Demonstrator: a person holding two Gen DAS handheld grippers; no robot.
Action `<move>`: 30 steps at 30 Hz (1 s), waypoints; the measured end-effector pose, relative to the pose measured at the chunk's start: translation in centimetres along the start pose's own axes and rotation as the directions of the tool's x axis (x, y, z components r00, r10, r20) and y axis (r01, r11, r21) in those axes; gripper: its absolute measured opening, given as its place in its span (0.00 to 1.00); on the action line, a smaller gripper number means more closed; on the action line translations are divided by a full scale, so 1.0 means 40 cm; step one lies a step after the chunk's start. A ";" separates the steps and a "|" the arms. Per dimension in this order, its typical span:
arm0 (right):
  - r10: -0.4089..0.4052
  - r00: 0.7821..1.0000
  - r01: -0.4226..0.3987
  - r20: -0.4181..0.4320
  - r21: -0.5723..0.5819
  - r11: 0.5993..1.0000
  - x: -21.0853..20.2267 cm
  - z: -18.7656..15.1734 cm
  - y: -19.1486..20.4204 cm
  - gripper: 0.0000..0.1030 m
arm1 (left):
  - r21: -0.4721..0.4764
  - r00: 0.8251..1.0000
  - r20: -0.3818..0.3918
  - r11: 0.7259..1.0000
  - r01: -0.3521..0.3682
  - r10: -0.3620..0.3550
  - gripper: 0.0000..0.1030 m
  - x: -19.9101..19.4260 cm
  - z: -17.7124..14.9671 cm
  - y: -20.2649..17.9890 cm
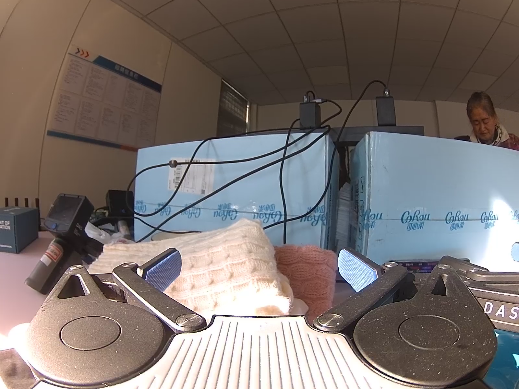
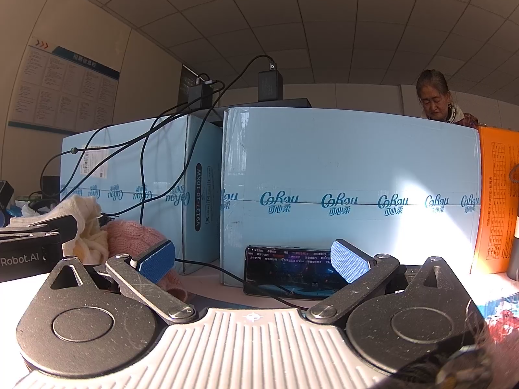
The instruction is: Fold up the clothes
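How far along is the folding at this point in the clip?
Done, by the look of it: the cream knit lies folded on the table, with the pink knit bunched beside it on the right. In hand: nothing; the left tool and right tool are both open and empty. Left: the pink knit looks unfolded, though partly hidden.
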State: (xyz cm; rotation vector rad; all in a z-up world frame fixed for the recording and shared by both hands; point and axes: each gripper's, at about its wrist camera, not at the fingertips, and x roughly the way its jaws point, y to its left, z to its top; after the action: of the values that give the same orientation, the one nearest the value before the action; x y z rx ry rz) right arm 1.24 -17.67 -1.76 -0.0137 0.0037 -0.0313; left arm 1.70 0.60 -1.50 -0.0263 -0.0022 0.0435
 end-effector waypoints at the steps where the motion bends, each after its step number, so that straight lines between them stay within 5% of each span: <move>1: 0.000 1.000 0.000 -0.001 0.000 1.000 0.000 0.000 0.000 1.00 | 0.000 1.000 -0.001 1.000 0.001 -0.001 1.00 0.000 0.000 0.000; 21: -0.001 1.000 0.001 0.002 -0.008 1.000 -0.001 0.002 0.000 1.00 | 0.005 1.000 0.013 1.000 -0.002 0.002 1.00 -0.007 0.002 -0.005; 30: -0.035 0.998 0.034 0.052 0.006 0.999 -0.027 0.006 -0.007 1.00 | 0.022 0.996 -0.002 0.995 0.095 -0.095 1.00 -0.021 0.012 -0.040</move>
State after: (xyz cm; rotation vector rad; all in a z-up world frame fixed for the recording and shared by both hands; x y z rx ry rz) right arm 0.14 -17.92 -1.49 -0.0097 -0.0488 -0.0656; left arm 0.92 -1.04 -0.98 -0.0046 -0.0023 -0.0512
